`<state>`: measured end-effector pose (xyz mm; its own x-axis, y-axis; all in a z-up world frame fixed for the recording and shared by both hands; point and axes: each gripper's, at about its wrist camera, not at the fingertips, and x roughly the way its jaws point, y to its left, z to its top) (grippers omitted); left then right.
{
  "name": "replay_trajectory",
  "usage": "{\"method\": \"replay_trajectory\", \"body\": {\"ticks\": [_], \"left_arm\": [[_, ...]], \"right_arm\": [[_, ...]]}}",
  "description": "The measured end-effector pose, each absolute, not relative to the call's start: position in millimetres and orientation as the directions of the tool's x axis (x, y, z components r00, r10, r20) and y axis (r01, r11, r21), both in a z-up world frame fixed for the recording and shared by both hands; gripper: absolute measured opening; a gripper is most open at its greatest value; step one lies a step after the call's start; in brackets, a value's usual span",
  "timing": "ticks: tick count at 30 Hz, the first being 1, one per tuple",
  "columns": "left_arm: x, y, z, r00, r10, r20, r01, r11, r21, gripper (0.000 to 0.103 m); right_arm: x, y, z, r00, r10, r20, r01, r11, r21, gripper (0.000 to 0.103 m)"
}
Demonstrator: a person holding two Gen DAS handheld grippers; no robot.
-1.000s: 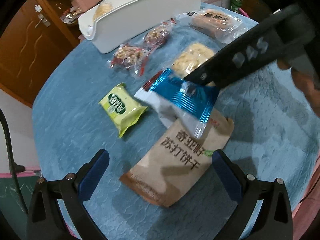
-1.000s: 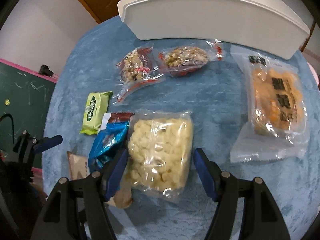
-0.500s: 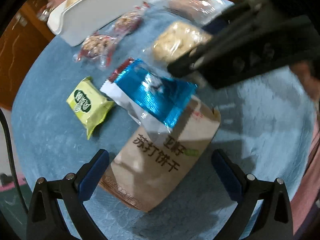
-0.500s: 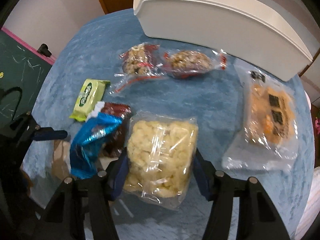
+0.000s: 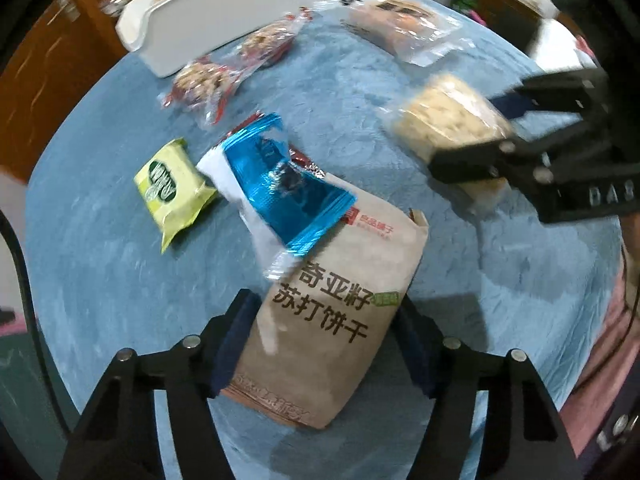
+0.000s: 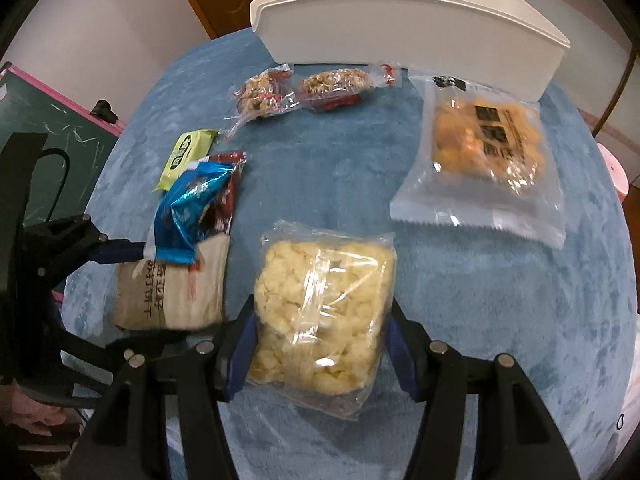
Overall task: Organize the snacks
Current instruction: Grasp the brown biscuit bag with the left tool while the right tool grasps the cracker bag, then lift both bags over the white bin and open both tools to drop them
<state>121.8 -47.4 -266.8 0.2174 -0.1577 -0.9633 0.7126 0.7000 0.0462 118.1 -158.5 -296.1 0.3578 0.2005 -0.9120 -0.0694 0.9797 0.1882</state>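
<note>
My left gripper [image 5: 322, 340] is shut on a brown soda cracker pack [image 5: 332, 320], which also shows in the right wrist view [image 6: 172, 284]. A blue foil snack [image 5: 280, 184] lies over the pack's far end. My right gripper [image 6: 320, 344] is shut on a clear bag of pale puffed snacks [image 6: 320, 312] and holds it above the blue tablecloth [image 6: 360, 180]; the bag also shows in the left wrist view [image 5: 448, 128]. A white bin [image 6: 400, 28] stands at the table's far side with one snack inside.
A green packet [image 5: 172, 188] lies left of the blue snack. Two clear nut packets [image 6: 264, 92] [image 6: 340, 84] lie in front of the bin. A clear bag of orange snacks [image 6: 484, 156] lies at the right. A wooden door is behind the table.
My left gripper has moved forward and closed on the cracker pack. My right gripper has closed on the puffed snack bag and lifted it away to the right.
</note>
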Motion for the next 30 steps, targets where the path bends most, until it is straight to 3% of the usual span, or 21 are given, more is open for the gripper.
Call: {"method": "replay_trajectory", "body": {"ticks": [7, 9, 11, 12, 15, 30], "left_arm": [[101.9, -45.7, -256.0, 0.256, -0.146, -0.956, 0.559, 0.829, 0.023, 0.064], [94.4, -44.6, -239.8, 0.282, -0.166, -0.945, 0.529, 0.848, 0.009, 0.052], [89.6, -44.6, -219.2, 0.307, -0.196, -0.931, 0.499, 0.867, -0.018, 0.016], [90.0, -44.4, -210.5, 0.320, -0.194, -0.927, 0.482, 0.876, -0.016, 0.013], [99.6, -38.3, -187.2, 0.330, -0.248, -0.911, 0.449, 0.890, -0.079, 0.011], [113.5, -4.2, -204.5, 0.296, -0.271, -0.916, 0.365, 0.918, -0.153, 0.011]], "right_arm": [[113.0, -171.3, -283.1, 0.395, 0.229, -0.890, -0.065, 0.973, 0.222, 0.059], [110.8, -179.0, -275.4, 0.412, 0.255, -0.875, -0.058, 0.965, 0.254, 0.059], [107.1, -190.0, -266.9, 0.434, 0.276, -0.857, -0.058, 0.958, 0.279, 0.059], [106.9, -194.3, -261.3, 0.452, 0.280, -0.847, -0.061, 0.957, 0.284, 0.059], [109.2, -198.9, -252.1, 0.476, 0.278, -0.834, -0.067, 0.957, 0.281, 0.059], [123.0, -202.3, -251.4, 0.493, 0.289, -0.820, -0.084, 0.955, 0.286, 0.059]]}}
